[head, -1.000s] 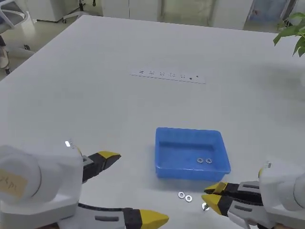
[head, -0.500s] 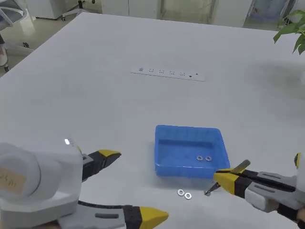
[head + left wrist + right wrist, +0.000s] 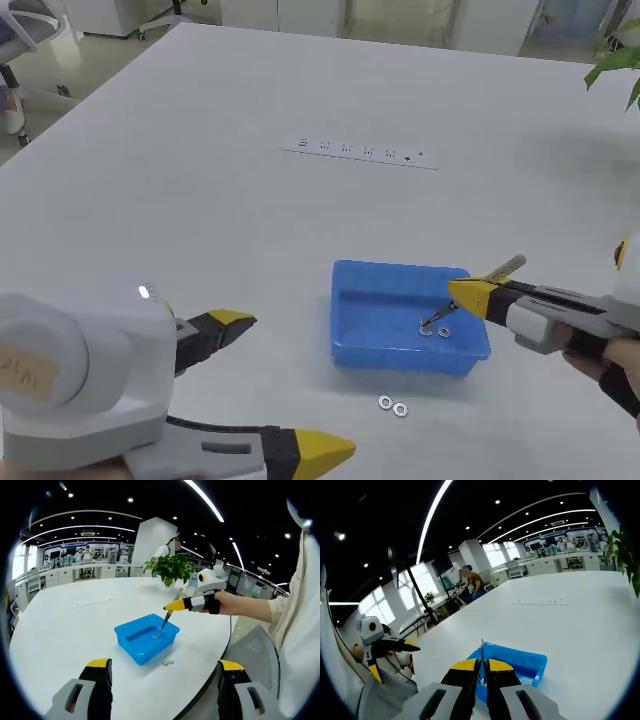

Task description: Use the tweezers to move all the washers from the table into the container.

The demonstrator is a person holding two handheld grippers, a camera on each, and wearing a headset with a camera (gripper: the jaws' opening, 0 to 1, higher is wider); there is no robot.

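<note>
A white-bodied left gripper [image 3: 292, 385] with black, yellow-tipped jaws is marked by a tan paper label [image 3: 25, 375] (handwriting illegible); a matching right gripper [image 3: 465, 292] and a cream fabric sleeve [image 3: 292, 630] are seen.

Across the far half of the white desk [image 3: 200, 150], a flat white power strip [image 3: 360, 152], lying crosswise and well apart from anything else. At the far right edge, the green leaves of a plant [image 3: 618, 62]. Beyond the far left corner, an office chair [image 3: 25, 25] on the floor. Overhead in the right gripper view, long strip lights [image 3: 435, 515] and small round spots on a dark ceiling. Further back in that view, a person [image 3: 472, 585] in the open office.
</note>
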